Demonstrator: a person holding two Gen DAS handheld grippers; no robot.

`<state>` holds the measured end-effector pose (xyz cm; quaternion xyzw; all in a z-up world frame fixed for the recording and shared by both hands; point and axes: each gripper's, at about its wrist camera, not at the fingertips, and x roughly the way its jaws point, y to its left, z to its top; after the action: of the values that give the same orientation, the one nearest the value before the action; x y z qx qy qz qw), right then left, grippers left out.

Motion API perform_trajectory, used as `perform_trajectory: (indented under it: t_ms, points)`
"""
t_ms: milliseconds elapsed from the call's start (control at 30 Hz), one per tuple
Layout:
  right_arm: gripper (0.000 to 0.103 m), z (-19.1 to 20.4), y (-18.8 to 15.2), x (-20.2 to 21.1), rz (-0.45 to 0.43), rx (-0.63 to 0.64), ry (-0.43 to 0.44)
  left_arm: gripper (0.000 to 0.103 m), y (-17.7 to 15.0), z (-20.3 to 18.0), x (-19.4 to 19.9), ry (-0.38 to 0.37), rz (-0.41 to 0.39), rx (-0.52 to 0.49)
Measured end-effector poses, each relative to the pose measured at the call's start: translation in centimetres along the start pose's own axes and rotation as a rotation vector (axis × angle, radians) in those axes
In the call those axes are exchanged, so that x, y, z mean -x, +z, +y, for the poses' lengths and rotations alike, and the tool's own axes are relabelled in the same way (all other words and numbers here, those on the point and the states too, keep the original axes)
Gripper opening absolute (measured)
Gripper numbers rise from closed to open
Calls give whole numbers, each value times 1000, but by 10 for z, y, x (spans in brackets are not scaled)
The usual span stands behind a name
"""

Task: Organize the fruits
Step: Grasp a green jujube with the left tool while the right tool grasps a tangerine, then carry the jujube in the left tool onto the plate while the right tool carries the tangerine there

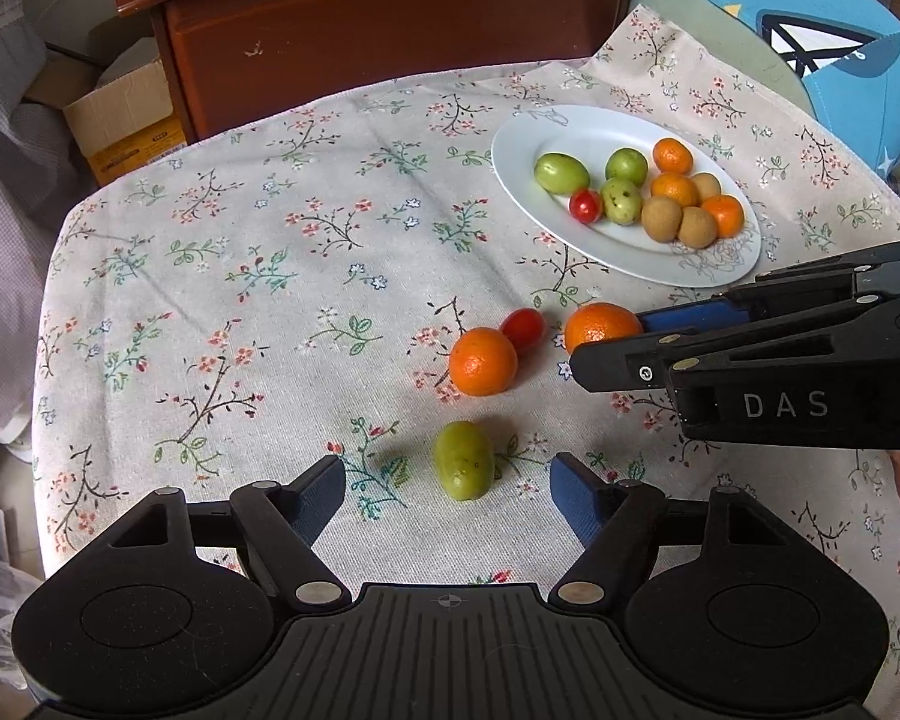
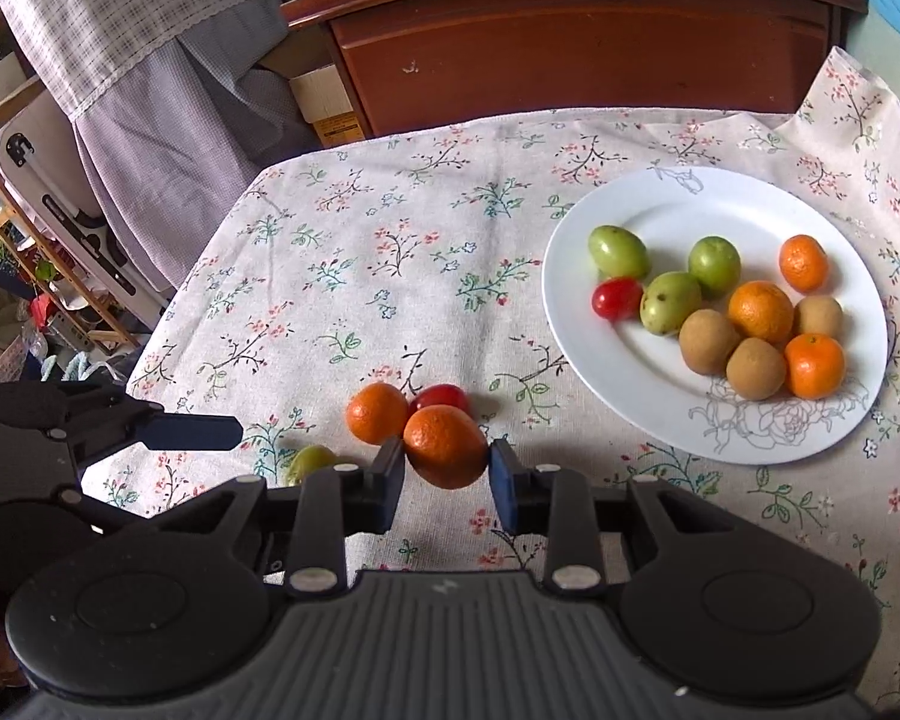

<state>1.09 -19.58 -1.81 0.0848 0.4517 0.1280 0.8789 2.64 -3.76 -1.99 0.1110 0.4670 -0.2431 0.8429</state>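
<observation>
A small round orange mandarin (image 2: 446, 447) sits pinched between the blue pads of the right gripper (image 2: 447, 468), just above the floral-print tablecloth (image 2: 342, 252) that covers the table. Directly behind it lie a second orange mandarin (image 2: 377, 412) and a red cherry tomato (image 2: 440, 397), the two touching each other on the cloth. Seen from the left wrist, the right gripper (image 1: 615, 333) reaches in from the right edge with the held mandarin (image 1: 600, 327) at its tip.

The left gripper (image 1: 447, 483) hangs with its jaws spread, an oval green plum-like fruit (image 1: 463, 459) lying on the cloth between the two blue pads (image 1: 573, 495), neither pad touching it.

Farther back and to the right rests a white oval ceramic plate with a grey line-drawn rose (image 2: 750, 420). On it are three green fruits (image 2: 618, 251), one red tomato (image 2: 615, 298), three orange mandarins (image 2: 761, 311) and three brown kiwi-like fruits (image 2: 709, 341), crowded together towards the plate's right side.

Beyond the table stands a dark brown wooden cabinet (image 2: 570, 54), with an open cardboard box (image 1: 126, 120) beside it.
</observation>
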Motion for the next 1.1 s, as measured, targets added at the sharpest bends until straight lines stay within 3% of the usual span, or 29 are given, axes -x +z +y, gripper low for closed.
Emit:
perform_trajectory:
  t_ms: [200,333,500,767,1100]
  points:
    - [31,-2,-1,0,6,-5,-3,45,-2,-4,-8,22,5,0]
    - [31,-1,-1,1,6,0,-3,45,0,0,-8,12,-3,30]
    - [31,-1,-1,1,8,-2,-6,21,0,-1,-8,8,-17,32]
    - [31,-6,3,5,1,-18,-9,19,6,-11,2,-17,-66,22]
    - [31,-27,33,45,-135,-81,-13,19,53,-20,39,-41,-208,23]
